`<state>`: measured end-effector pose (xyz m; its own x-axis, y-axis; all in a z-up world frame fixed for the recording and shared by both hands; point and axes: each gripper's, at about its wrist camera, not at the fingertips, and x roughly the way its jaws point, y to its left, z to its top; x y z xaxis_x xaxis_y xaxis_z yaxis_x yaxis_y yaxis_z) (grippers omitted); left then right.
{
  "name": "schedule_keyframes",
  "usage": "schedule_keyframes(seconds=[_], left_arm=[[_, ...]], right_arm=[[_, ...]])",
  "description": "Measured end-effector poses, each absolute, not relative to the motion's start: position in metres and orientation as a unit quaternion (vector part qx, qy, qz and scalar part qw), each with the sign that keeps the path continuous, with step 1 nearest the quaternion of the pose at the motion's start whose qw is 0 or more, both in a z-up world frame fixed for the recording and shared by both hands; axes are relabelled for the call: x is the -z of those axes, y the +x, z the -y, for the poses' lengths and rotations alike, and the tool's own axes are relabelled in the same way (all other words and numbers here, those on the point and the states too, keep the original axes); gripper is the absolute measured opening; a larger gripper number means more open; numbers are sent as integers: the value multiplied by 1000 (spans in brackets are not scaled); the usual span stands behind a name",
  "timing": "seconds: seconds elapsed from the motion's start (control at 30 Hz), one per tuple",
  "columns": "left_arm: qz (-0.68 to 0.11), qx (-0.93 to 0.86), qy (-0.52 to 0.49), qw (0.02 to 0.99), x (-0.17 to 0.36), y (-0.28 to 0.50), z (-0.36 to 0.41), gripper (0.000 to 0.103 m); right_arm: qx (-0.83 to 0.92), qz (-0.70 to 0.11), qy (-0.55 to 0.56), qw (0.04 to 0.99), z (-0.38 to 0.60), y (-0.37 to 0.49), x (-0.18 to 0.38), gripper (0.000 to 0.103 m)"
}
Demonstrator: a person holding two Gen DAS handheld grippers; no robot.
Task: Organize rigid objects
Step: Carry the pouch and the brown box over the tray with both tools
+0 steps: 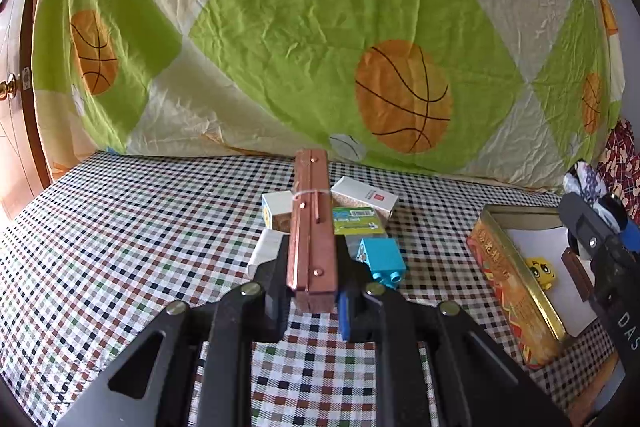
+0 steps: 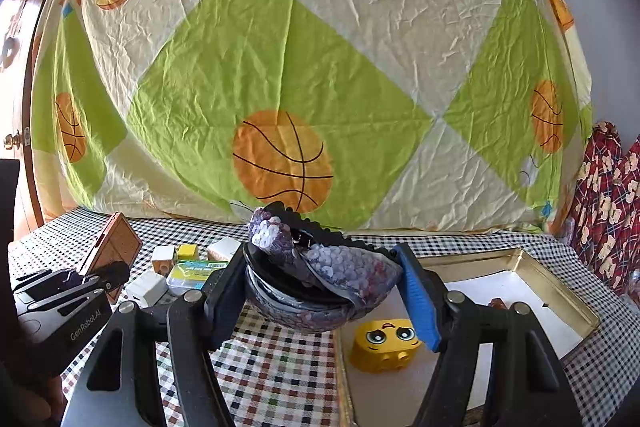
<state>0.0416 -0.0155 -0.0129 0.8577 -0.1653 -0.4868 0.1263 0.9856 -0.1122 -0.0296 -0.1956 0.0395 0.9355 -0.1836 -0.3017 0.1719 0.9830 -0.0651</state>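
The left gripper [image 1: 314, 291] was clamped on the near end of a long copper-brown bar [image 1: 312, 227], whose long axis ran straight out ahead along the fingers, raised off the checked tablecloth [image 1: 120, 227]. The gold tin [image 1: 516, 291] that seemed to be the collecting place lay to the right of that gripper, well apart from the bar, so the coming move looked to be a swing rightward, with the bar probably turned to fit the tin's length. Beyond the bar, a small cluster remained on the cloth: a blue toy brick [image 1: 382, 261], a green-labelled box [image 1: 356, 221], a white carton [image 1: 364, 199] and a small printed cube [image 1: 276, 211]. The right gripper [image 2: 324, 279] was nearer the tin, held at its left edge, and it pinched a dark sequined hair clip [image 2: 316, 267] between its fingers. Inside the tin [image 2: 560, 291], on the white liner, sat a yellow face block [image 2: 384, 343] and a small brown piece [image 2: 496, 303] that was too small to identify. By judgement, the right hand would release first, and the left would need to wait or approach over the tin's near wall to avoid crowding it. The surface was a table covered in small multicoloured checks; behind it hung a crumpled green and cream sheet [image 2: 280, 67] printed with basketballs, with a wooden door [image 1: 16, 107] at the left and red patterned fabric [image 2: 612, 207] at the right.
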Motion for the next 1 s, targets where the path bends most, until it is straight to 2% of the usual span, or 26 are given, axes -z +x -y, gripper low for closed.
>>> schedule_keyframes(seconds=[0.57, 1.0], left_arm=[[-245, 111, -34, 962, 3, 20, 59, 16], [-231, 151, -16, 961, -8, 11, 109, 16]], right_arm=[[128, -131, -70, 980, 224, -49, -38, 71], [178, -137, -51, 973, 293, -57, -40, 71]])
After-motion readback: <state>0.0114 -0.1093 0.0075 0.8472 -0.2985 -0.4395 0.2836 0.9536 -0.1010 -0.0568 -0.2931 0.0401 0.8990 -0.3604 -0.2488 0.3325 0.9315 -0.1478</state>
